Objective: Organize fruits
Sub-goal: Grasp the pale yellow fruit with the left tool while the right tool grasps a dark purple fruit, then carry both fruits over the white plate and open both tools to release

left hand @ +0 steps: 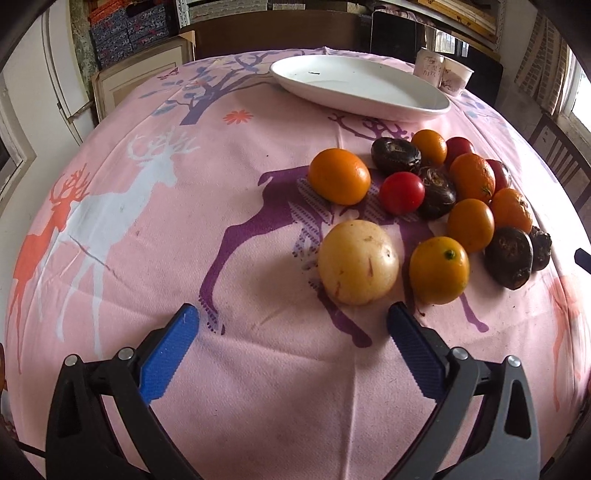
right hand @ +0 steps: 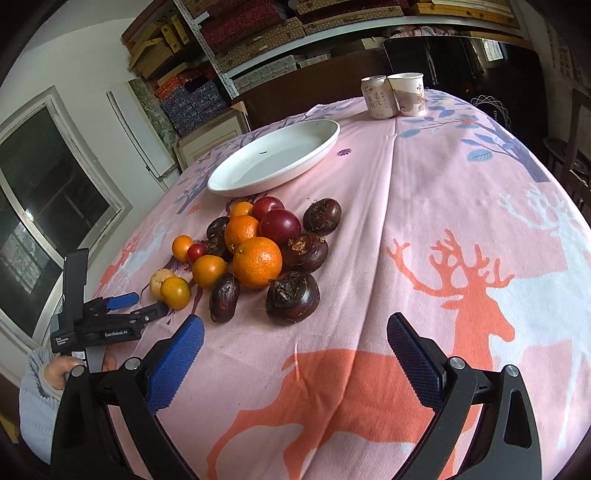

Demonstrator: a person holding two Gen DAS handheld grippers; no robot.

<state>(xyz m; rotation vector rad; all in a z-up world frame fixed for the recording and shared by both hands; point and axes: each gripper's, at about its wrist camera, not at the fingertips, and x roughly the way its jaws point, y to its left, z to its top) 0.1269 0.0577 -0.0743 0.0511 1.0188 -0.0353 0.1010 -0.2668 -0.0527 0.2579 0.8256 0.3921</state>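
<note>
A heap of fruit lies on the pink deer-print tablecloth (left hand: 258,369): several oranges (left hand: 339,176), red tomatoes (left hand: 402,192), dark brown water chestnuts (left hand: 396,155) and one pale yellow fruit (left hand: 357,261). Behind the heap stands an empty white oval plate (left hand: 360,86). My left gripper (left hand: 293,319) is open, low over the cloth, just short of the yellow fruit. In the right wrist view the heap (right hand: 258,258) sits ahead and to the left, the white plate (right hand: 275,160) beyond it. My right gripper (right hand: 295,328) is open and holds nothing, close to a water chestnut (right hand: 292,297). The left gripper (right hand: 136,301) shows there by the yellow fruit (right hand: 159,281).
A drink can (right hand: 376,96) and a paper cup (right hand: 406,94) stand at the table's far edge. Shelves of boxes (right hand: 258,33) line the wall behind. A window (right hand: 40,206) is at the left, a chair (left hand: 554,147) at the right. A sleeved hand (right hand: 55,373) holds the left gripper.
</note>
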